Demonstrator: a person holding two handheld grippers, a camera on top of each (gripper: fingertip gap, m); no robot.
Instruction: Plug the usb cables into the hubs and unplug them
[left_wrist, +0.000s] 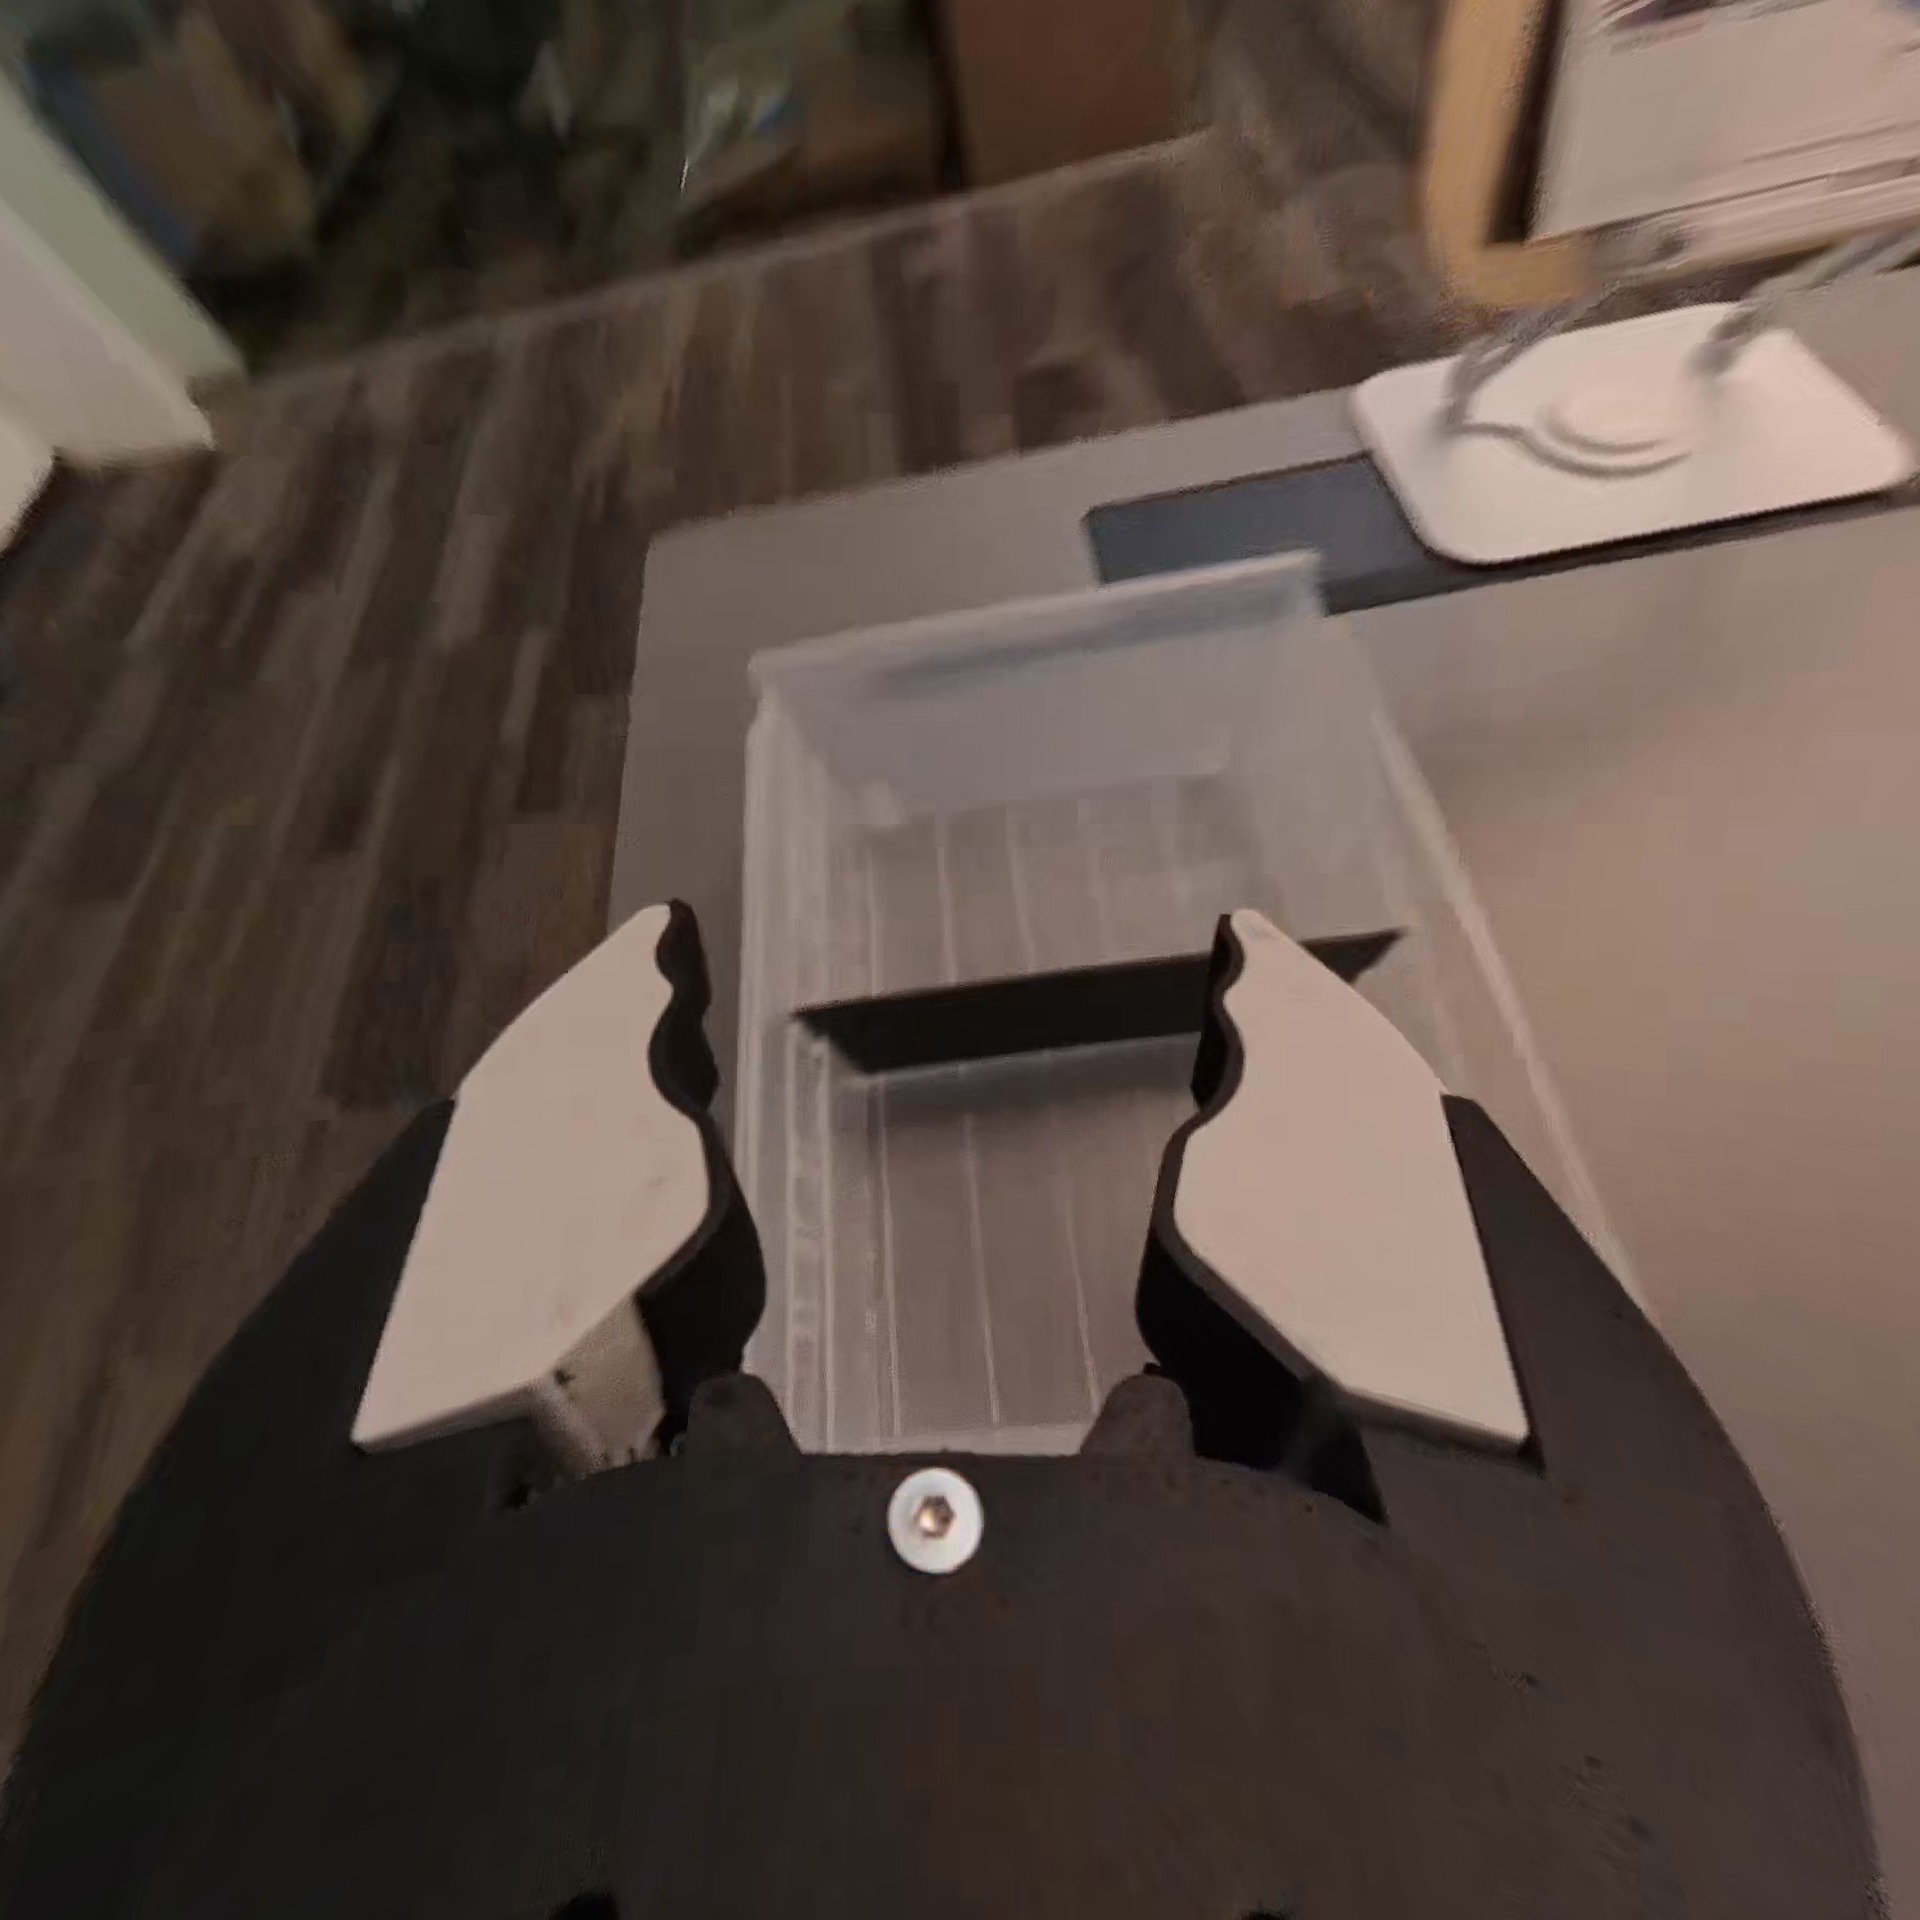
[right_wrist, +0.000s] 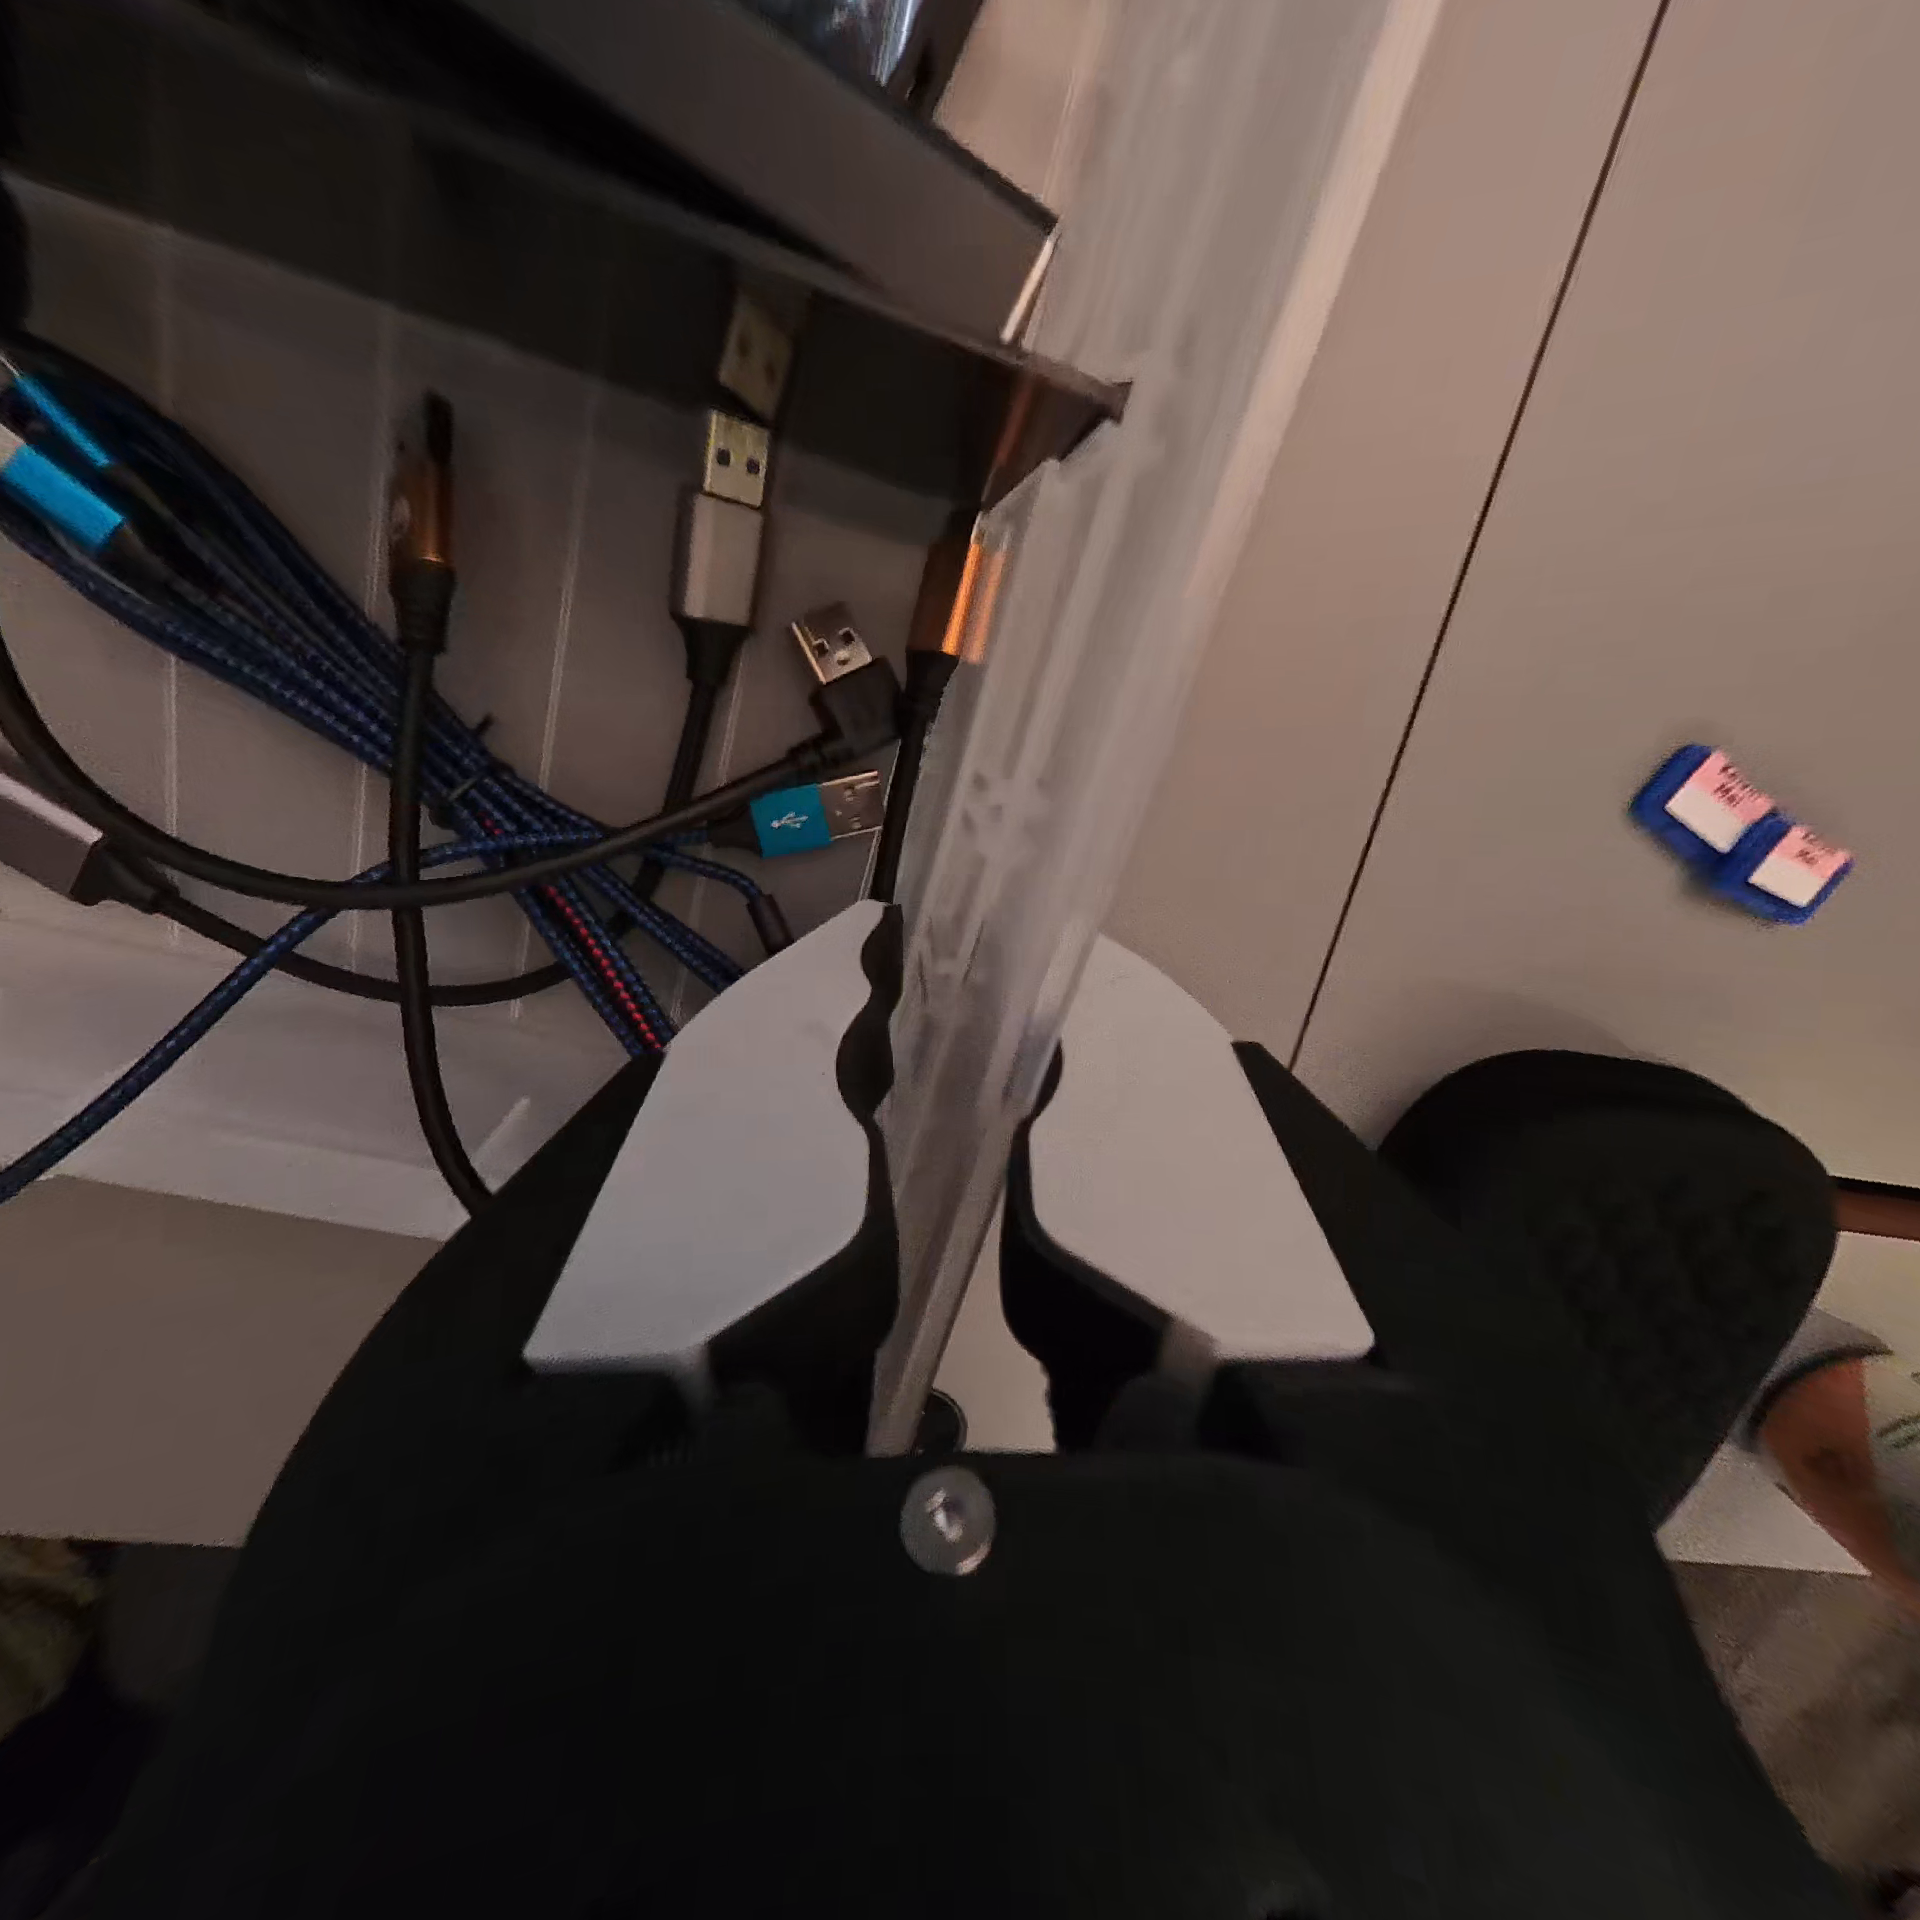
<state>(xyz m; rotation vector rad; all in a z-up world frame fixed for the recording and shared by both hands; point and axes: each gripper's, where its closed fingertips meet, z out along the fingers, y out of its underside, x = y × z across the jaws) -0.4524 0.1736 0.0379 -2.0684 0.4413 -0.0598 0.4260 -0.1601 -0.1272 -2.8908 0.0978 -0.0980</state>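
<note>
Right gripper steadies the clear bin.
Its jaws pinch the bin's wall, cables inside it; the left gripper hovers above it, jaws apart, likely reaching in.

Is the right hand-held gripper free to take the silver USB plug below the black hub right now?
Probably not yet: the right hand-held gripper is shut on the clear bin wall and must release first. The silver USB plug itself lies uncovered just ahead.
</note>
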